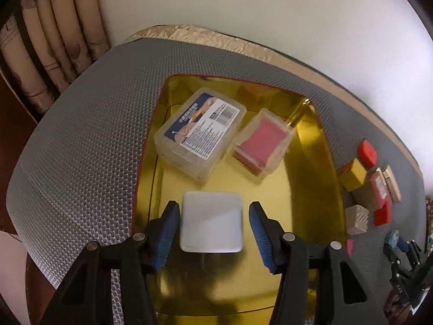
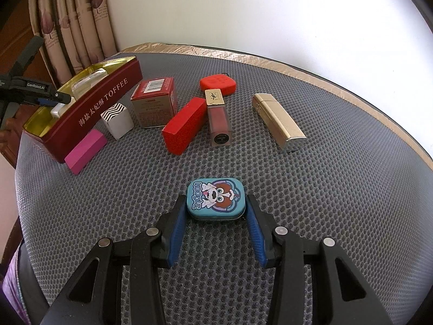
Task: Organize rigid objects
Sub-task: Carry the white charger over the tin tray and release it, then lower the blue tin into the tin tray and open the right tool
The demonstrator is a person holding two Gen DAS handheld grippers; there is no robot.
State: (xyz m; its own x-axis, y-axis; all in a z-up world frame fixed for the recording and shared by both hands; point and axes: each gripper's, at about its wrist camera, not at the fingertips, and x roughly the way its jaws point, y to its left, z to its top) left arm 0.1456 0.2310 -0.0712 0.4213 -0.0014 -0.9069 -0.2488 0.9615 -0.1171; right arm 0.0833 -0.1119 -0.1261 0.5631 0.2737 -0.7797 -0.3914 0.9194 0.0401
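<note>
The left gripper held a white box low inside the toffee tin, while the right gripper clasped a blue tin sideways on the mat, well right of it.

Flat white case low inside gold-lined red toffee tin, beside two clear plastic boxes; blue cartoon tin flat on grey mesh mat.

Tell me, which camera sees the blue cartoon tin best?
The right wrist view: the blue cartoon tin sits close and sharp, between the pads of the right hand-held gripper. The left wrist view shows it only as a tiny blur at the edge.
</note>
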